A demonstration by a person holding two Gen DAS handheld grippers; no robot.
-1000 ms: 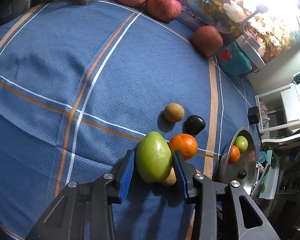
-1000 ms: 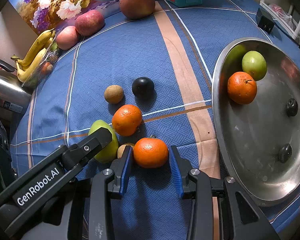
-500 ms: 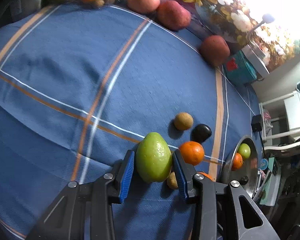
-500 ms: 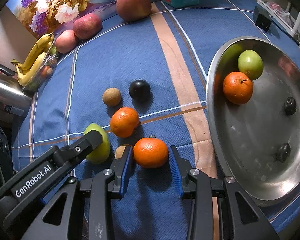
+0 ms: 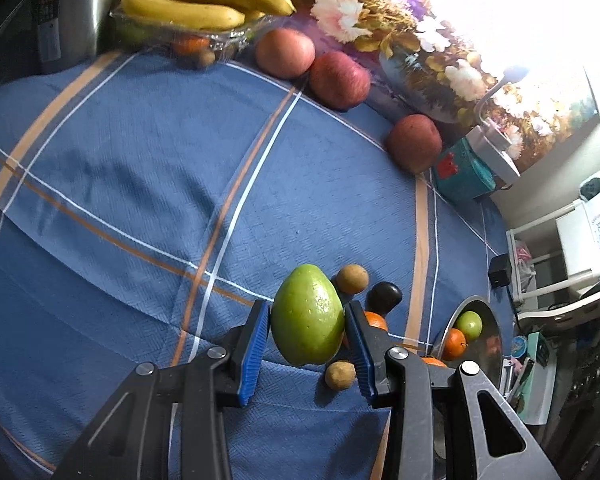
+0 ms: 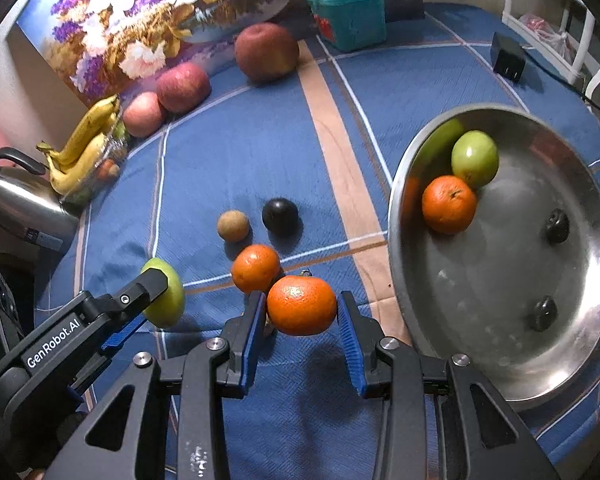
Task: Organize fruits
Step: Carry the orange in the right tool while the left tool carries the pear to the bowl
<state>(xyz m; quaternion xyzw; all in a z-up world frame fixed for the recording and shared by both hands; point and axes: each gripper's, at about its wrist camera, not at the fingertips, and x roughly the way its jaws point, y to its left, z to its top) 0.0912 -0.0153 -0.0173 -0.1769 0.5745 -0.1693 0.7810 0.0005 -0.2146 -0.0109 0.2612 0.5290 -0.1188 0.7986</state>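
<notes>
Blue plaid tabletop spread beneath everything, crossed by tan and white stripes. At its right edge, a wide steel bowl, tilted toward the camera, holding a round green fruit touching an orange. Clamped in the left gripper, blue pads pressed to both flanks, a green mango: lifted off the cloth, long axis running away from the camera, narrower end pointing toward the far side of the tabletop. Caught in the right gripper, a mandarin, left pad touching its side, contact on the right pad hard to tell; raised just above the cloth with its shadow below, just left of the bowl rim. Near it, resting on the cloth, a second mandarin. Farther back, side by side, a dark plum and a brown kiwi. Below the mango, a smaller brown fruit lying on the cloth.
</notes>
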